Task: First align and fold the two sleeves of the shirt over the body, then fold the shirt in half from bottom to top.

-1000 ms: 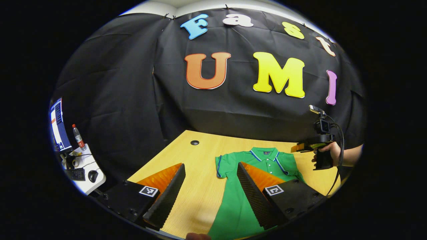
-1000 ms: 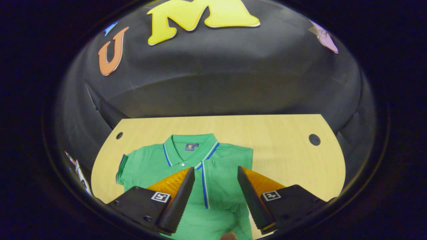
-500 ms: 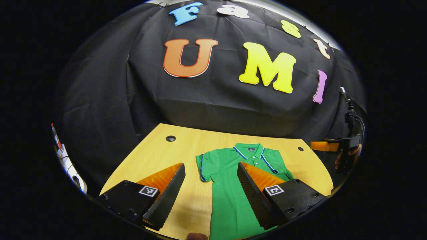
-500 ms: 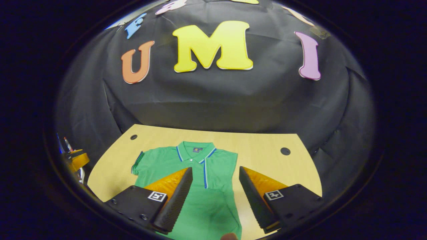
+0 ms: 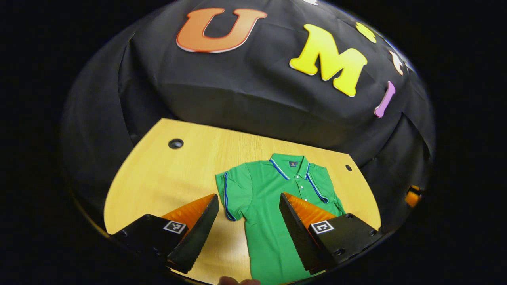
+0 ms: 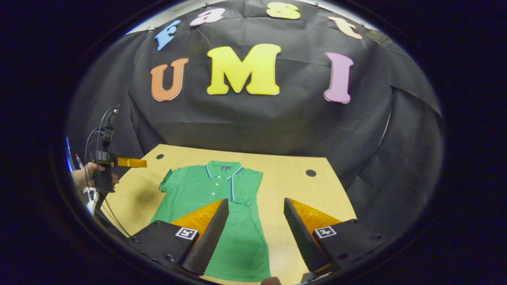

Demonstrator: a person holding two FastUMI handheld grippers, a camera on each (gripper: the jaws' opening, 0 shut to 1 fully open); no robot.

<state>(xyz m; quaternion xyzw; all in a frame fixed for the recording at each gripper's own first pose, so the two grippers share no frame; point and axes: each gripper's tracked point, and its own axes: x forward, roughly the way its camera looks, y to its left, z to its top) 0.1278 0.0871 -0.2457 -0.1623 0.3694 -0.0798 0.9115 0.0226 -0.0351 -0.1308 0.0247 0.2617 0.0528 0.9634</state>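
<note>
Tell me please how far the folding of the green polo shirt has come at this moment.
Done: one sleeve side of the green polo shirt is folded over the body, giving the straight edge beside the bare table. In hand: nothing; the left gripper and right gripper are open above it. Left: the spread sleeve, then the bottom-to-top fold.

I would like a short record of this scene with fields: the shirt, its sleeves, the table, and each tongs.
shirt: green polo, lying flat on the table, collar toward the wall
sleeves: one folded over the body on the right tongs' side, the other still spread out
table: wooden, with cable holes
left tongs: open, above the spread sleeve
right tongs: open, above the shirt's edge
</note>
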